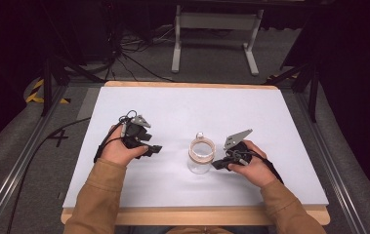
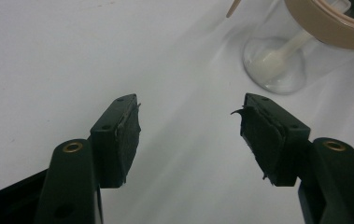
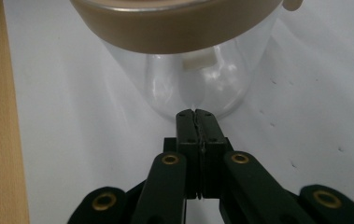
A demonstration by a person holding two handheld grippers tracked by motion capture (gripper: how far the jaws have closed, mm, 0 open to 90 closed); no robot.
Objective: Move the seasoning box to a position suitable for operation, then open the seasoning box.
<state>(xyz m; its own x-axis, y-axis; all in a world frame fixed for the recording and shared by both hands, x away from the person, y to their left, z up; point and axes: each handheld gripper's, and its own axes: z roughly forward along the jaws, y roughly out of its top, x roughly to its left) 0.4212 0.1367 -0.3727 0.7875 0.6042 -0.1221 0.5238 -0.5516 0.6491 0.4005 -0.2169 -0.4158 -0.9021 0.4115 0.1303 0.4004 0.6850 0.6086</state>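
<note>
Standing on the white table top (image 1: 173, 112), a little right of centre toward the near edge, is a clear jar (image 1: 200, 157) with a tan band round its open rim. Inside it leans a pale plastic spoon (image 2: 277, 55), bowl end down on the jar bottom, handle end poking above the rim. No label or writing readable on the jar; a dark "4" mark (image 1: 59, 138) sits on the grey floor left of the table. Left gripper (image 1: 155, 148) held low over the table, left of the jar and apart from it, jaws spread wide, nothing between them. Right gripper (image 1: 215, 165) just right of the jar, jaws pressed together empty, tips at the jar's lower wall; contact cannot be told. A white metal frame (image 1: 215, 36) and loose cables (image 1: 129, 53) lie beyond the table.
</note>
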